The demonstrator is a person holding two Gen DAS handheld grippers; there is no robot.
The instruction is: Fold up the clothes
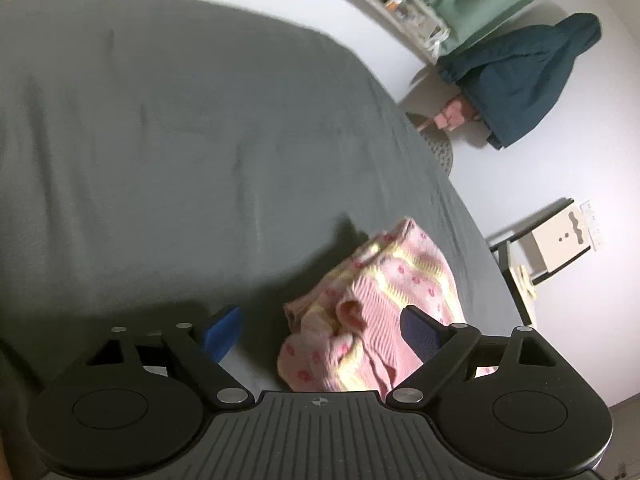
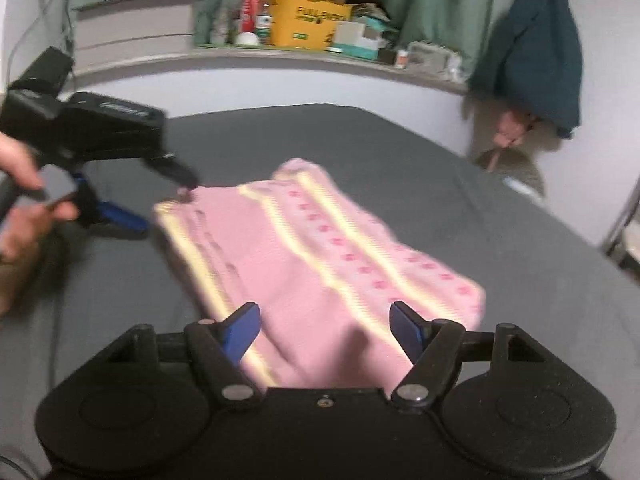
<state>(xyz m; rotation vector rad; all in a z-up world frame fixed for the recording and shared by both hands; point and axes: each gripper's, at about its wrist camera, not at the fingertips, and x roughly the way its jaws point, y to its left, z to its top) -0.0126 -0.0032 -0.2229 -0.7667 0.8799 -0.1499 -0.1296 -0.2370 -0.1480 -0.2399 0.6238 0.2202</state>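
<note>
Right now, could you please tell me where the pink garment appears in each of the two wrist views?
Left wrist view: the pink garment lies bunched at lower centre-right, near the right edge of the grey bed.
Right wrist view: the pink garment spreads across the centre, reaching down between the blue fingers.
Shared landmark: the dark teal jacket hanging on the wall.

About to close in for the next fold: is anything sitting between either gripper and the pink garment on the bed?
Nothing visible. The pink garment lies alone on the grey bed sheet. The right gripper is open directly over its near edge, and the left gripper is open at its far-left corner, with only bare sheet around.
</note>
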